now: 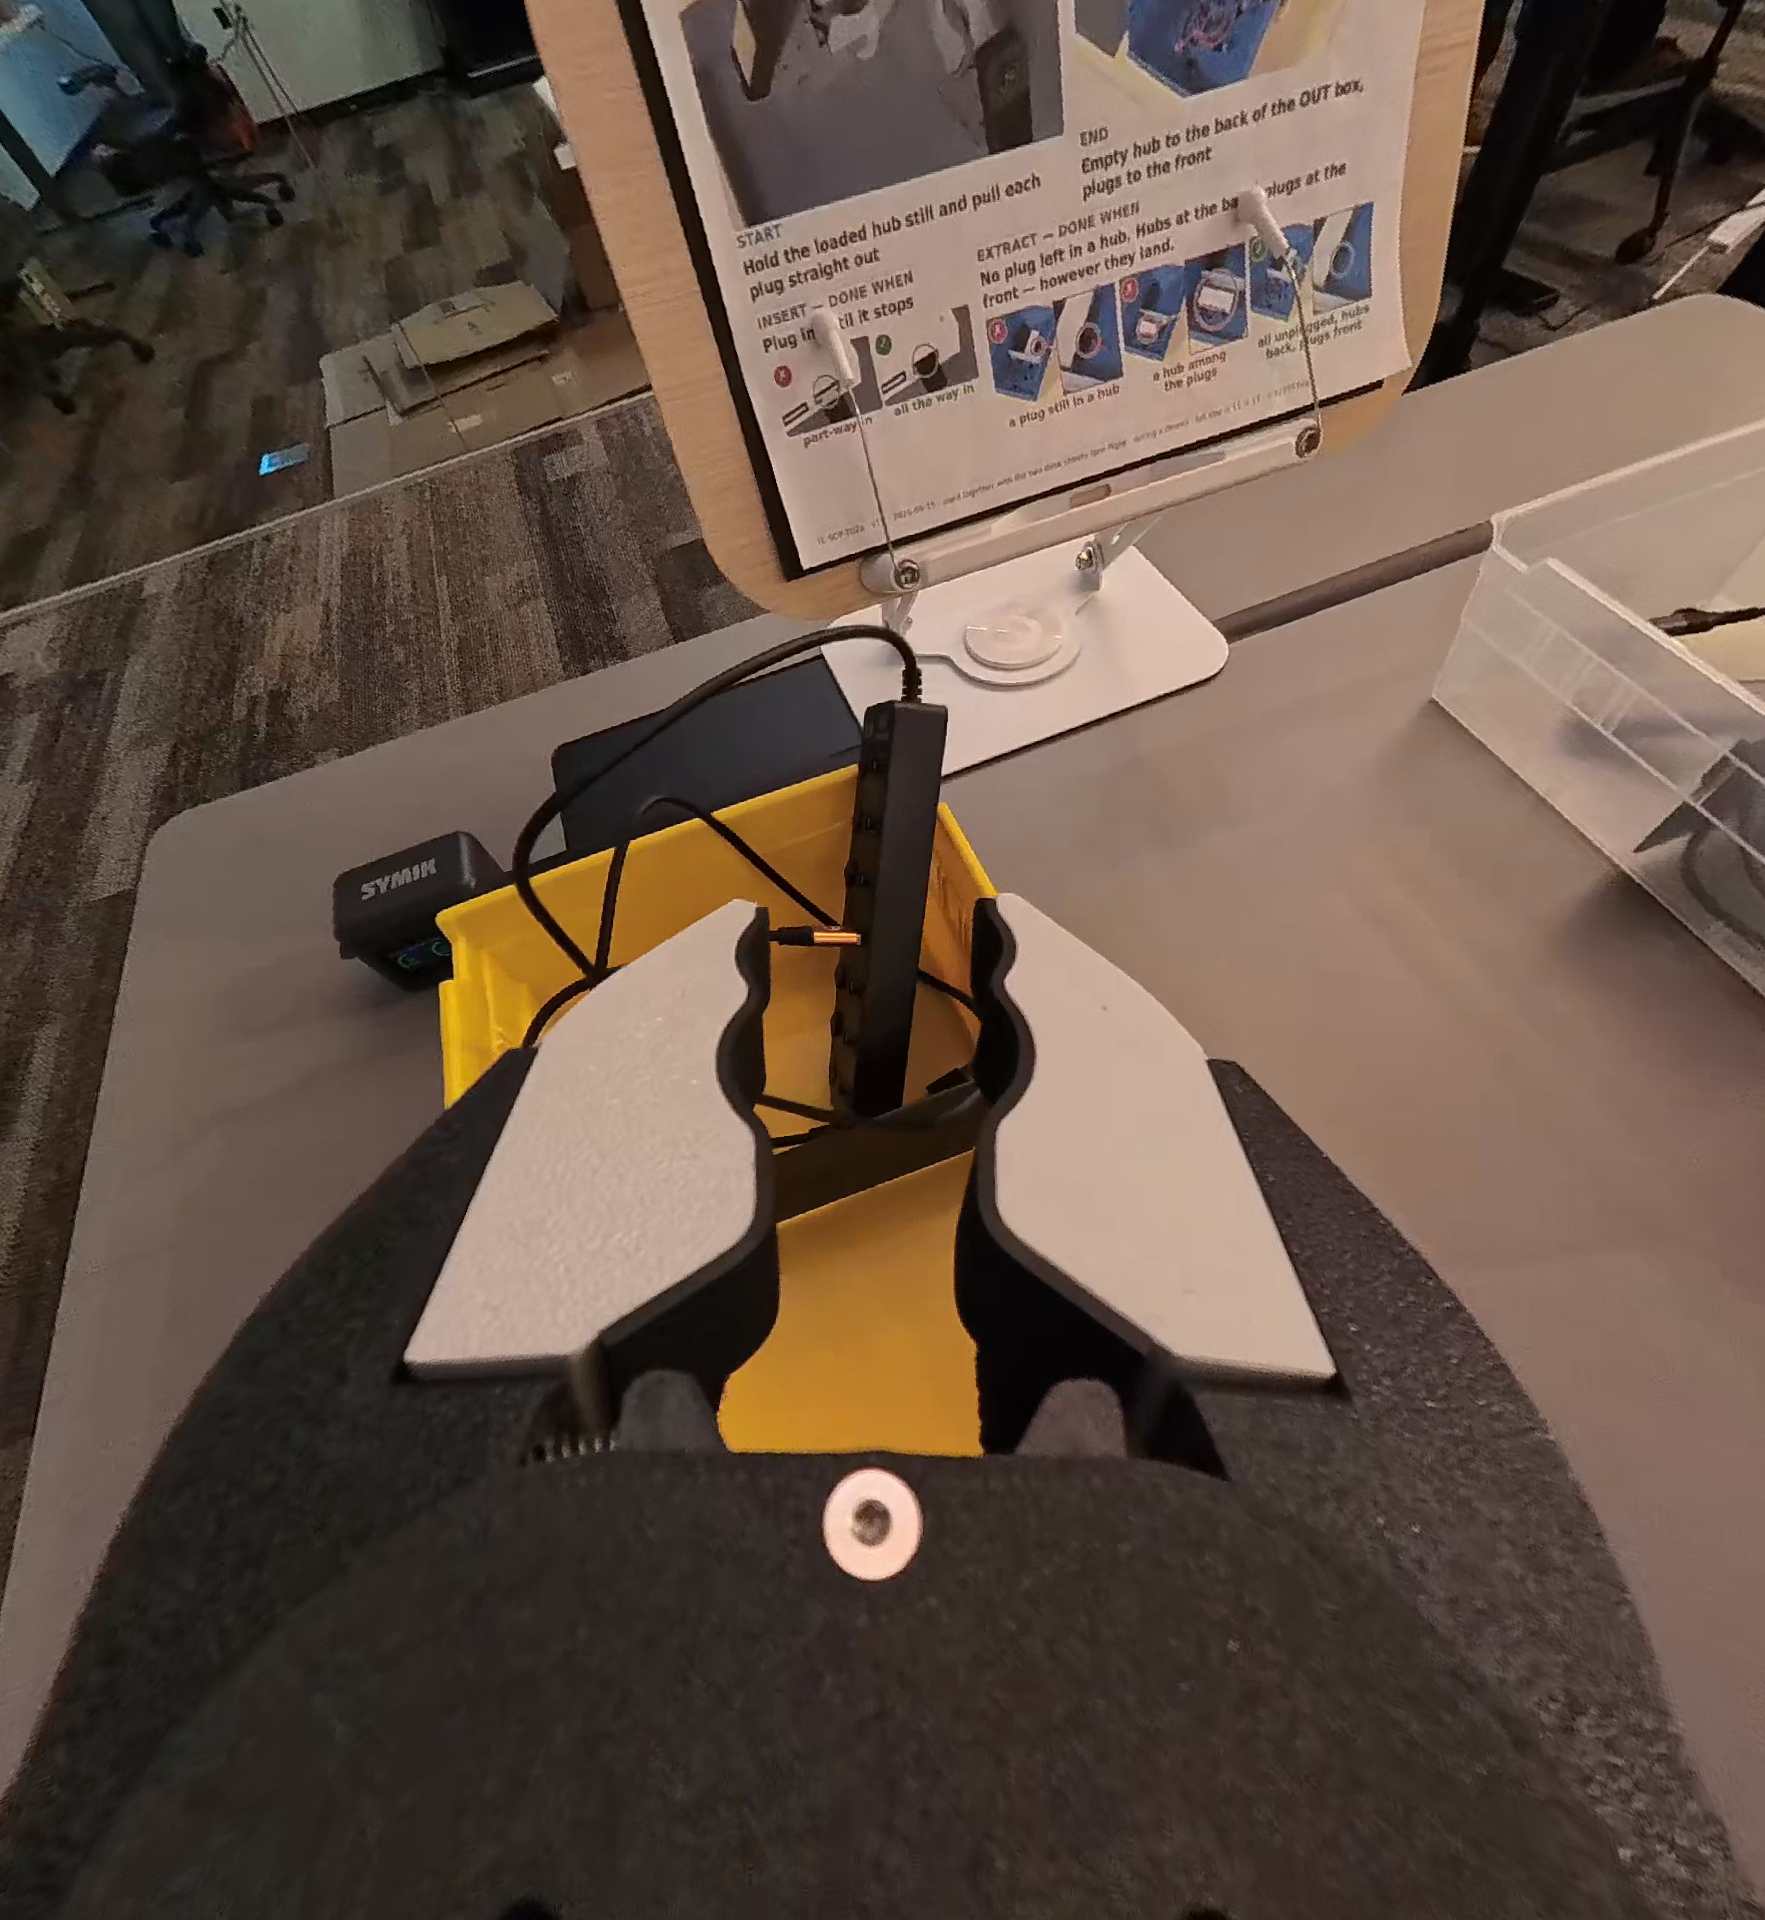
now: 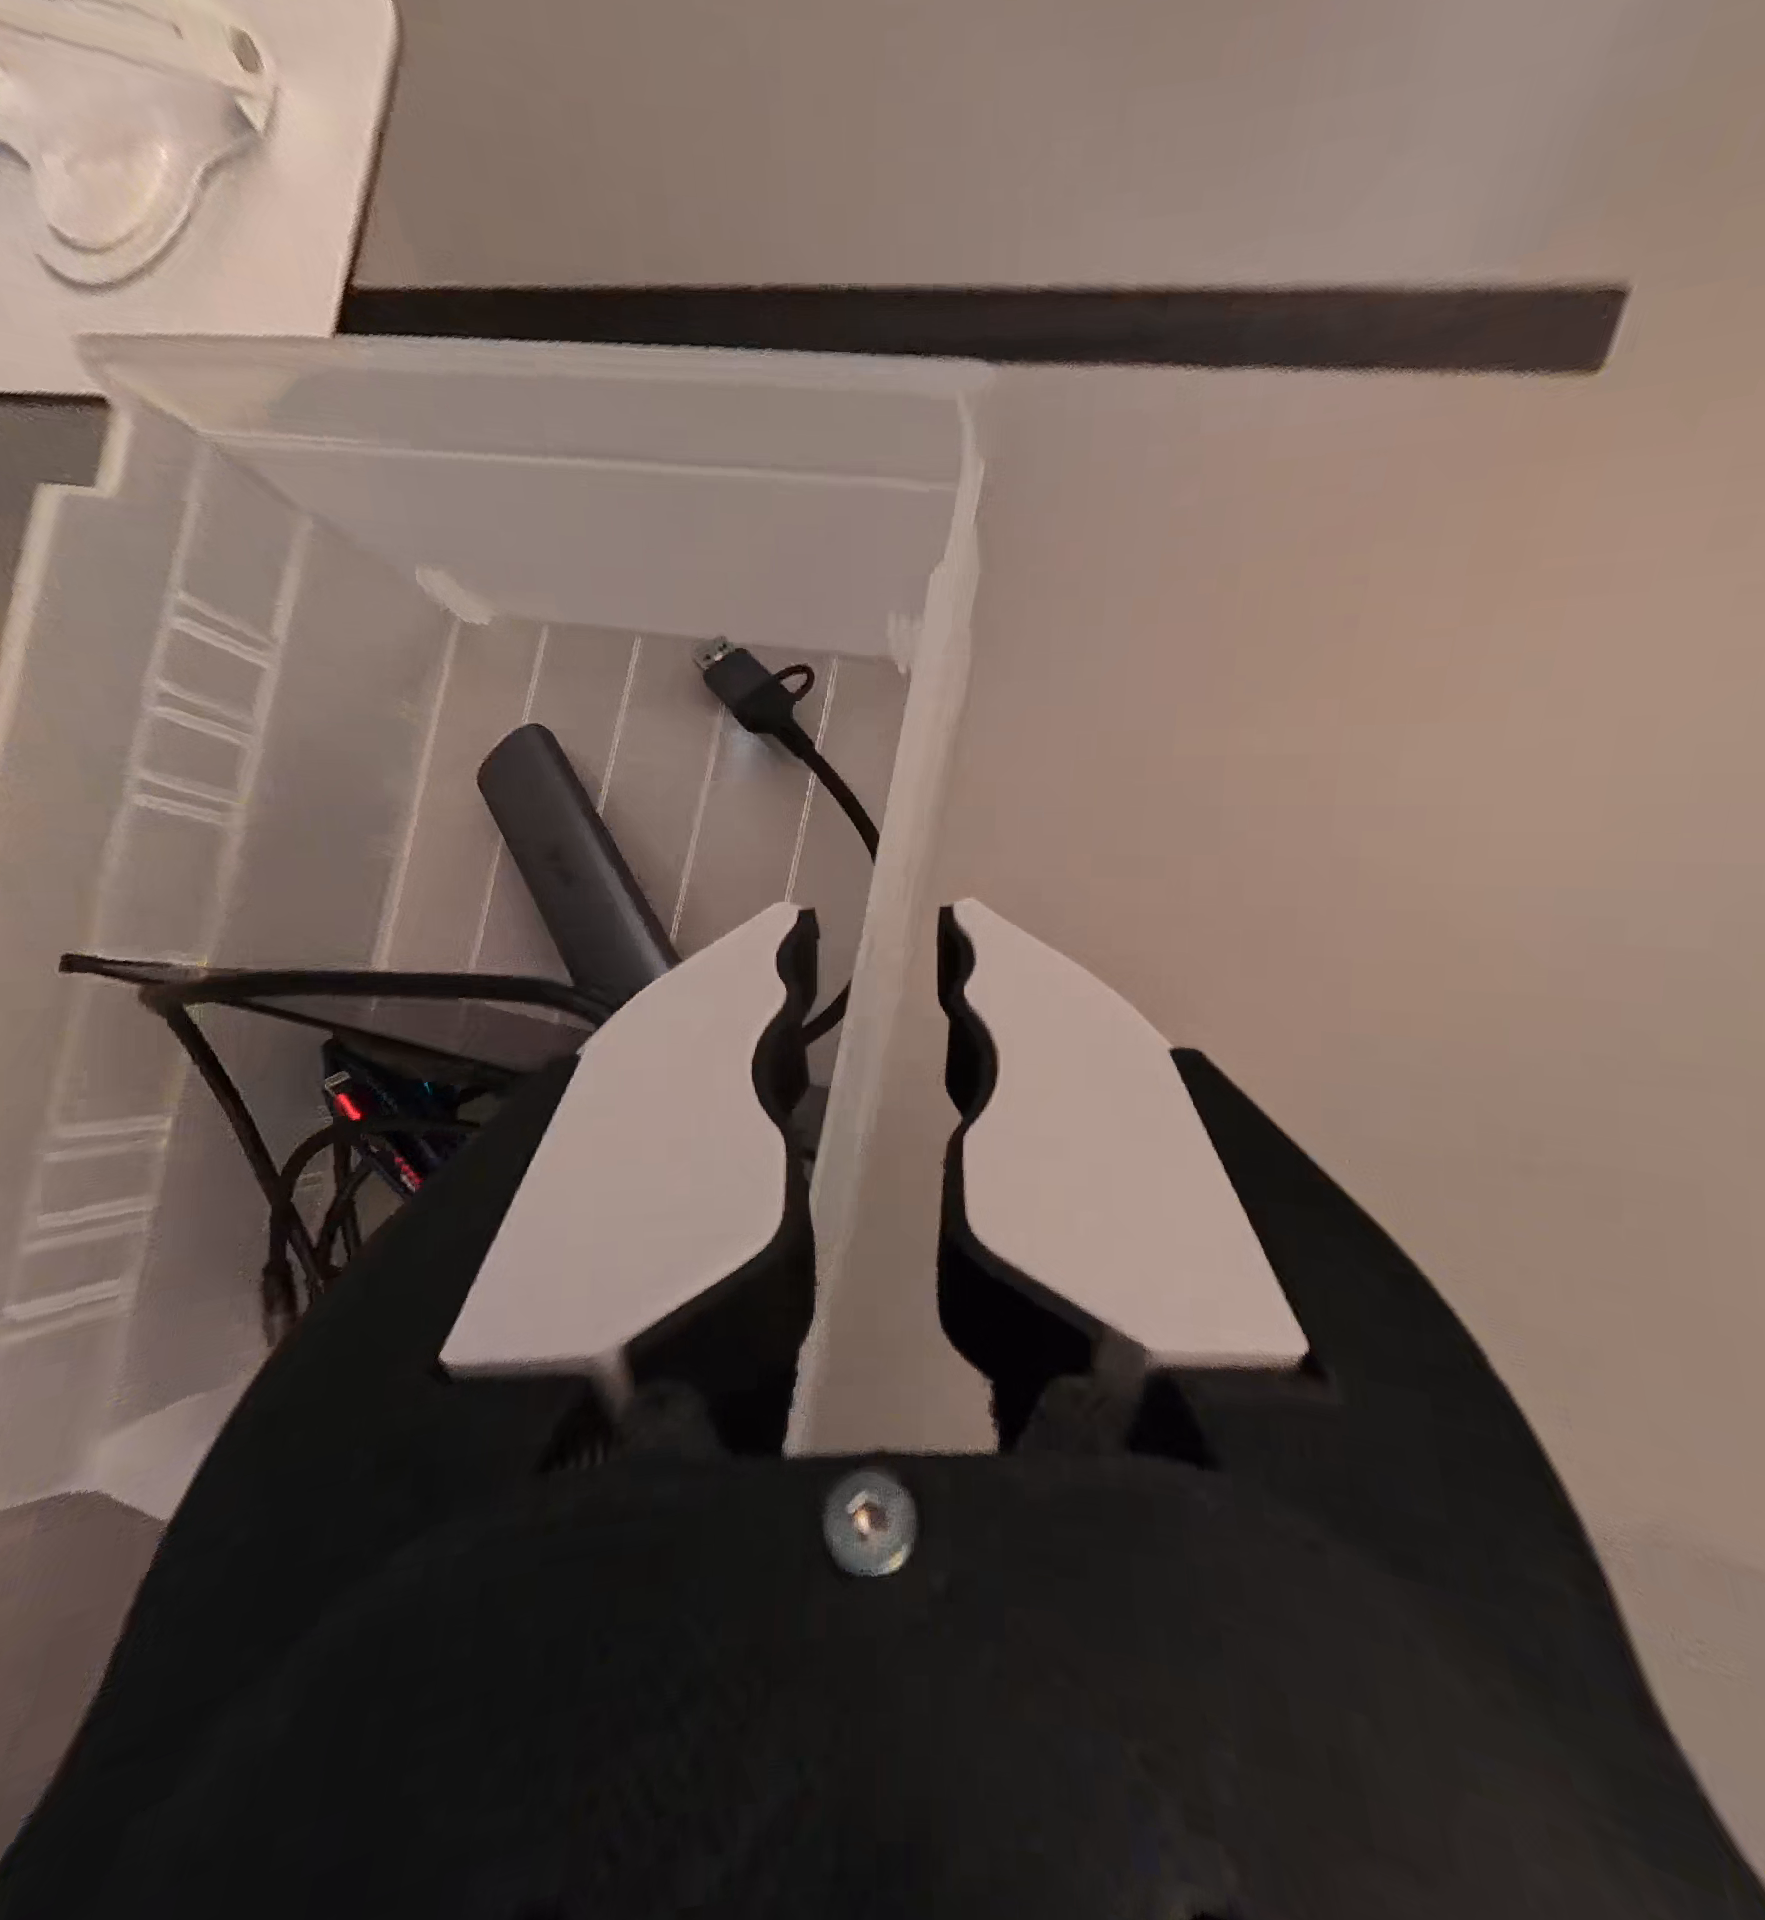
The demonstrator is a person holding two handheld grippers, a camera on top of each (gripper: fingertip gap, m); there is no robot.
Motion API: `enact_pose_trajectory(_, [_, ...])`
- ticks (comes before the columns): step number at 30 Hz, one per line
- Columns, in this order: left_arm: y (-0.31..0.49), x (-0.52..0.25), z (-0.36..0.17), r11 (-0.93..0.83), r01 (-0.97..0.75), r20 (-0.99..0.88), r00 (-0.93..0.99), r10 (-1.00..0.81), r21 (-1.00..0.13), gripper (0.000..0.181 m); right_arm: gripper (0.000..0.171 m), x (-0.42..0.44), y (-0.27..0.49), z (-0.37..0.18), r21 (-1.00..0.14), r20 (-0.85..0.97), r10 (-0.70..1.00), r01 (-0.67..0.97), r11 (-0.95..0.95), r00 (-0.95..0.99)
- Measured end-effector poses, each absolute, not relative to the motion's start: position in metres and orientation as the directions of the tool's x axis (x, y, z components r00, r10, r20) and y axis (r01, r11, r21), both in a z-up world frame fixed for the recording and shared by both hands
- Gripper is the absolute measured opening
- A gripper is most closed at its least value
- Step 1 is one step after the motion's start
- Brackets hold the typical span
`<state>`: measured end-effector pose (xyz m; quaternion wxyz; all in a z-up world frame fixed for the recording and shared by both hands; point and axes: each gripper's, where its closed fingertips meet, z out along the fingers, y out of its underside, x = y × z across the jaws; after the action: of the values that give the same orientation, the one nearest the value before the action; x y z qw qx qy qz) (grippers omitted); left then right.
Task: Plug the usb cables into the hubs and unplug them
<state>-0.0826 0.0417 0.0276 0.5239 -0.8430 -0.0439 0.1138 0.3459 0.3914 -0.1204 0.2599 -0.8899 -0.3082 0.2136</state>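
A black USB hub [image 1: 893, 883] stands upright in a yellow bin [image 1: 649, 862]. A copper-coloured plug [image 1: 824, 937] on a thin black cable [image 1: 587, 790] meets the hub's left side. My left gripper [image 1: 873, 920] is open and empty, just in front of the hub, with the hub between the fingertips' line of sight. My right gripper [image 2: 873, 914] is open and straddles the right wall of a clear plastic bin [image 2: 919, 727]. In that bin lie a grey hub [image 2: 577, 842], a loose black USB plug [image 2: 738, 675] on its cable, and a dark hub with red lights [image 2: 369, 1117] among tangled cables.
A stand [image 1: 1044, 644] holding an instruction sheet is behind the yellow bin. A small black device [image 1: 410, 894] and a dark flat box [image 1: 712, 738] lie at the bin's left rear. The clear bin [image 1: 1636, 727] sits at the right on the grey table [image 1: 1273, 987]. The table's left edge drops to carpet. Measured from the fingertips, the loose black USB plug [image 2: 738, 675] is 12 cm or so from the right gripper and 55 cm from the left.
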Motion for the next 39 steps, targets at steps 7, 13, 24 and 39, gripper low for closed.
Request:
enact_pose_trajectory(7, [0.050, -0.079, 0.025, -0.459, -0.070, -0.170, 0.969, 0.180, -0.886, 0.034, 0.007, 0.342, 0.393, -0.142, -0.481, -0.315, 0.566, 0.386, -0.787, 0.762])
enact_pose_trajectory(13, [0.049, -0.080, 0.026, -0.454, -0.077, -0.175, 0.968, 0.178, -0.888, 0.034, 0.006, 0.360, 0.405, -0.142, -0.498, -0.303, 0.515, 0.328, -0.803, 0.802])
enact_pose_trajectory(24, [0.060, -0.098, -0.036, -0.628, -0.025, -0.116, 0.988, 0.103, -0.778, 0.033, 0.015, 0.355, 0.406, -0.040, -0.814, -0.141, 0.627, 0.271, -0.514, 0.766])
enact_pose_trajectory(39, [0.113, -0.122, -0.132, -0.871, -0.041, -0.262, 0.960, 0.103, -0.490, 0.039, 0.021, 0.314, 0.360, 0.016, -0.883, 0.017, 0.750, 0.362, -0.300, 0.662])
